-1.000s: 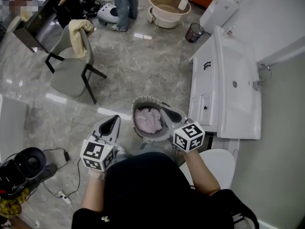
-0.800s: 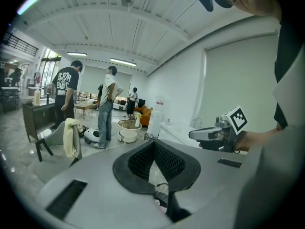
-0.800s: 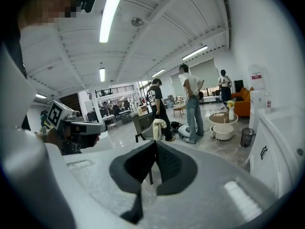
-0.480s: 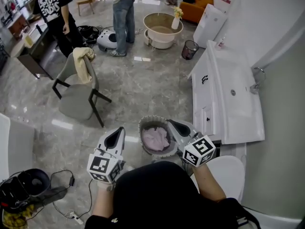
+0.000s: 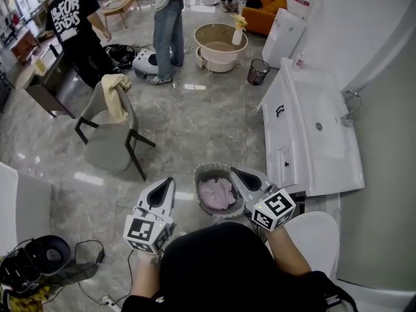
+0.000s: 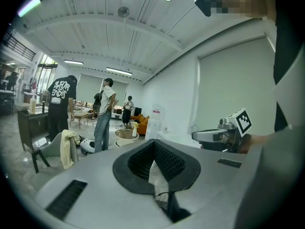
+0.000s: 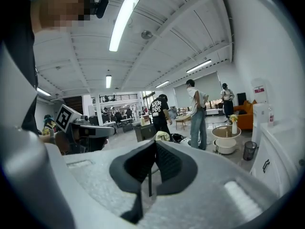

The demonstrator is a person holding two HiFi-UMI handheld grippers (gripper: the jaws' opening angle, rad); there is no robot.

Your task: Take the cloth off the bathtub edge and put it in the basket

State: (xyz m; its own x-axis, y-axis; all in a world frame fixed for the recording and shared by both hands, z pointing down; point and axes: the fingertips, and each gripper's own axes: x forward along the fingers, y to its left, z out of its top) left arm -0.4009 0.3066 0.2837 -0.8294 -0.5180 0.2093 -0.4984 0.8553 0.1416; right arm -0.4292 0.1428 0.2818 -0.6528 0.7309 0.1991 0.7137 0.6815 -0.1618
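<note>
Cloth (image 5: 218,194) in basket (image 5: 209,167). We hold left gripper (image 5: 169,183) and right gripper (image 5: 235,173) empty, jaws pressed together. Risk: right gripper near rim, careless swing tips basket.

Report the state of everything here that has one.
Cloth: bunched in the basket.
Basket: upright on floor.
Left tool: tips together, empty.
Right tool: shut, empty.
Towel: draped over chair back.
</note>
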